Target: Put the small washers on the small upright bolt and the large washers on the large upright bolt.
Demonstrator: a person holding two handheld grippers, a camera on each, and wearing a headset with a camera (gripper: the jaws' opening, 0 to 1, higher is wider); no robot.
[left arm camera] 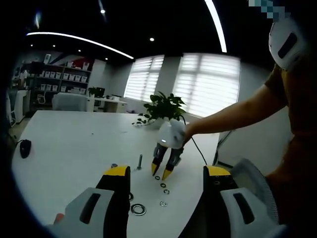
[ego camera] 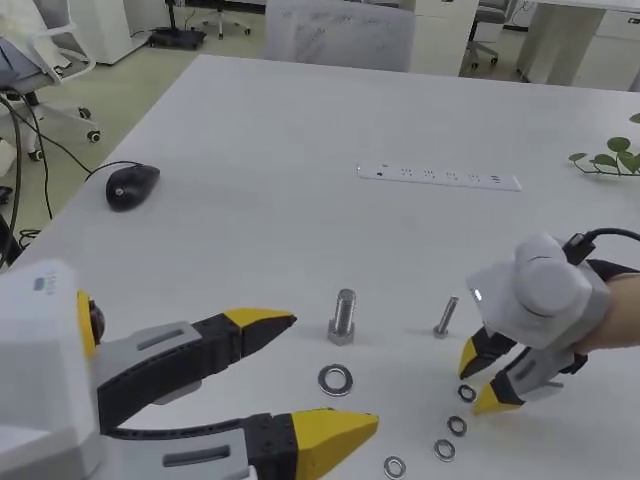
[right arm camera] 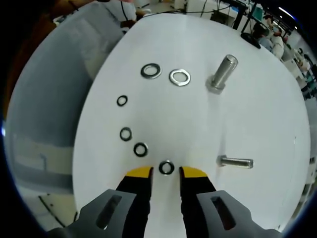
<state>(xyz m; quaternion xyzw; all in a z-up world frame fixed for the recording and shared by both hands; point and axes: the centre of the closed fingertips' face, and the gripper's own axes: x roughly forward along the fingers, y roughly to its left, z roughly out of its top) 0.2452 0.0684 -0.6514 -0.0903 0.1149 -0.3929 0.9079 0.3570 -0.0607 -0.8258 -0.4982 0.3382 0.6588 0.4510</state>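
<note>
A large steel bolt (ego camera: 343, 316) and a thin small bolt (ego camera: 446, 316) stand upright on the white table (ego camera: 300, 150). In front of the large bolt lies a large washer (ego camera: 335, 379); the right gripper view shows two large washers (right arm camera: 151, 70) (right arm camera: 180, 77) side by side. Several small washers (ego camera: 457, 425) lie in a curved row near the small bolt. My right gripper (ego camera: 472, 388) (right arm camera: 166, 173) is open and low over the table, its yellow tips on either side of one small washer (right arm camera: 166, 167) without touching it. My left gripper (ego camera: 330, 372) (left arm camera: 167, 172) is held wide open, empty.
A black mouse (ego camera: 132, 185) sits at the far left and a white power strip (ego camera: 438, 176) lies across the middle of the table. Plant leaves (ego camera: 610, 158) reach in at the right edge. A grey chair (ego camera: 340, 35) stands beyond the far edge.
</note>
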